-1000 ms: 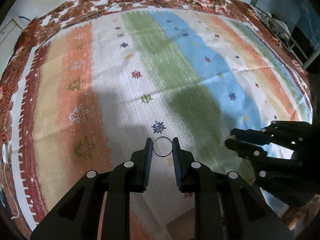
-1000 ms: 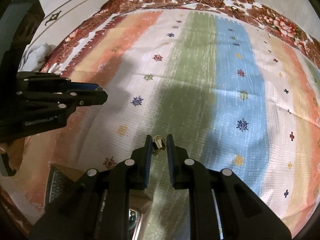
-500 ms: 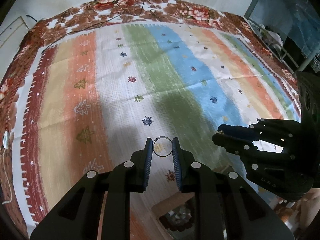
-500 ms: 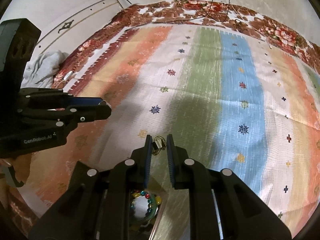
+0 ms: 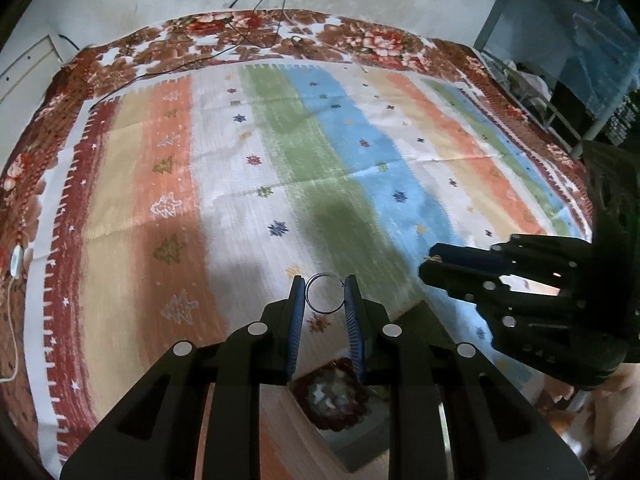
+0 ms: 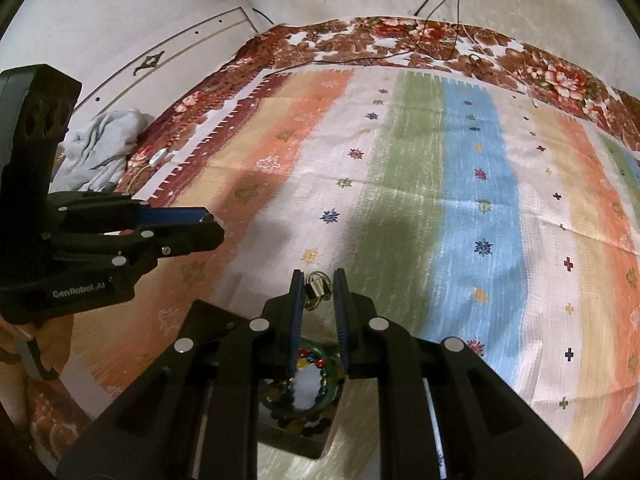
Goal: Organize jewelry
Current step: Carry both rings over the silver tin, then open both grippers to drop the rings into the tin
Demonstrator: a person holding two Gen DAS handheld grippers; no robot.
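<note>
My left gripper (image 5: 325,293) is shut on a thin silver ring (image 5: 325,298) and holds it in the air above the striped cloth (image 5: 280,152). My right gripper (image 6: 318,290) is shut on a small earring with a pale stone and fine wire (image 6: 316,289), also held up. Below the right gripper's fingers lies an open box (image 6: 298,420) with a beaded bangle of coloured stones (image 6: 310,384) inside. The box also shows under the left gripper (image 5: 332,396). Each gripper appears in the other's view: the right one (image 5: 520,280) and the left one (image 6: 120,236).
The striped cloth covers a bed with a red floral blanket border (image 6: 400,40). A grey bundle of fabric (image 6: 104,148) lies at the bed's left edge. Cables (image 5: 260,4) run down the back wall. A metal rack (image 5: 560,112) stands at the right.
Both grippers have lifted and pulled back with their jewelry still held. More of the bed and the wall is in view, and the open box has come into sight below the fingers.
</note>
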